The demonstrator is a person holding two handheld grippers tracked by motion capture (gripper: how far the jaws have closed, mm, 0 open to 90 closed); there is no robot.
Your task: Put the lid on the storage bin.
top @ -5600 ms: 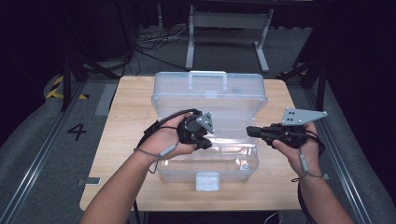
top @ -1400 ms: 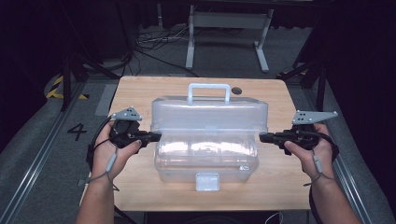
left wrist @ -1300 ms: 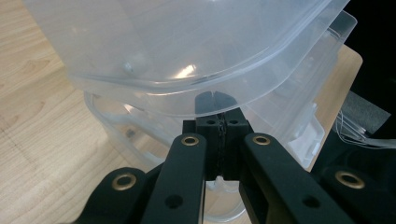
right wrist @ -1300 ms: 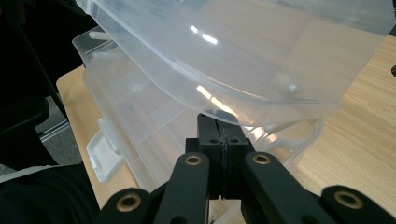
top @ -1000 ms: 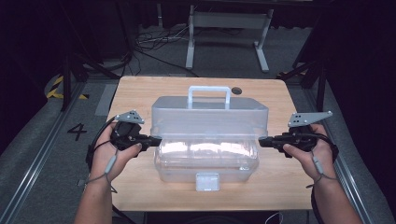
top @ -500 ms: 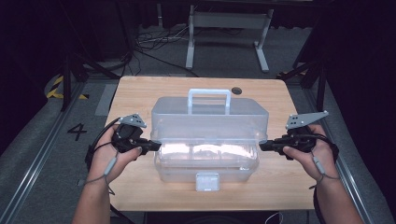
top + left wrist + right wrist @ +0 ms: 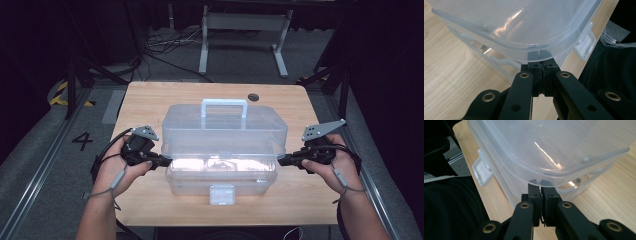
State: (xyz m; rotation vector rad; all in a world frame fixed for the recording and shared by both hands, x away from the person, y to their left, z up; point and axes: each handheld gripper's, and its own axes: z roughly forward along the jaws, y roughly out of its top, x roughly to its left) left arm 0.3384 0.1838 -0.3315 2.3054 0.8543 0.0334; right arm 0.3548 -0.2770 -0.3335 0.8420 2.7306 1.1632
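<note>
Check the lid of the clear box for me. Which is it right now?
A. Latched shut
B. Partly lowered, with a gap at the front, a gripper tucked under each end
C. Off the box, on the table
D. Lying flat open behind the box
B: the lid hangs above the base, with the left gripper and right gripper under its end edges, jaws closed together.

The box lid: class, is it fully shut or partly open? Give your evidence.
Partly open. In both gripper views the lid tilts above the box's lower half, leaving a gap, and the front latch hangs unfastened.
</note>
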